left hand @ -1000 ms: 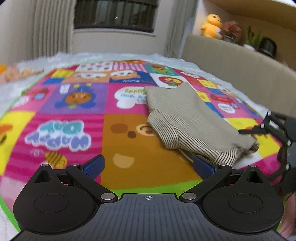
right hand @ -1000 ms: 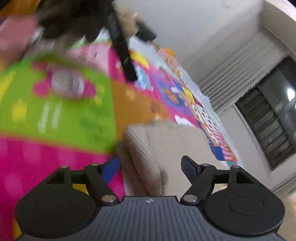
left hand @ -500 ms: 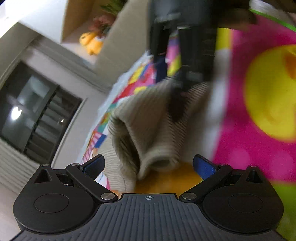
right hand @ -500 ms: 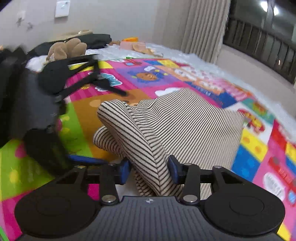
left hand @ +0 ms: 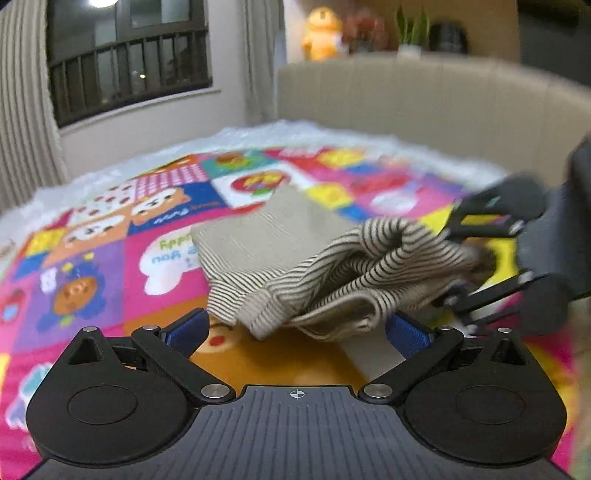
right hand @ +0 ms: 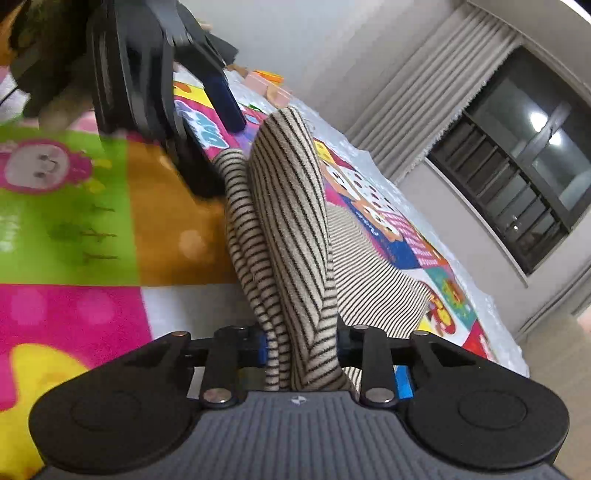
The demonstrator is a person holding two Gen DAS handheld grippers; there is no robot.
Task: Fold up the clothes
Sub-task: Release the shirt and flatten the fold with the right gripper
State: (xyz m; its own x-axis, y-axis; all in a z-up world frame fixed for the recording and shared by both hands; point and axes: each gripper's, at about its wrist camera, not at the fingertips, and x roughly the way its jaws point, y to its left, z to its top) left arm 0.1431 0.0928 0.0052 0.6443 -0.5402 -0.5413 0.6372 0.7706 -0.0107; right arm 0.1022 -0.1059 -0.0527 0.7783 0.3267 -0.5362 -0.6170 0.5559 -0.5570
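A beige garment with thin black stripes (left hand: pixel 295 266) lies partly folded on the colourful play mat (left hand: pixel 92 266). My left gripper (left hand: pixel 295 328) is open, its blue pads either side of the garment's near hem, not closed on it. My right gripper (right hand: pixel 301 350) is shut on a bunched fold of the striped garment (right hand: pixel 291 221) and lifts it off the mat. The right gripper shows in the left wrist view (left hand: pixel 517 258) at the garment's right end. The left gripper shows in the right wrist view (right hand: pixel 155 92), close beyond the lifted fold.
A beige upholstered sofa back (left hand: pixel 424 107) runs along the right of the mat, with a yellow plush toy (left hand: pixel 319 33) and plants on the ledge above. A white fluffy rug (left hand: pixel 258 136) borders the mat. Curtains and a dark window (right hand: pixel 524 155) stand beyond.
My right gripper has closed on the garment's fold and raised it. My left gripper has swung back level, facing the garment's near hem, and stays open.
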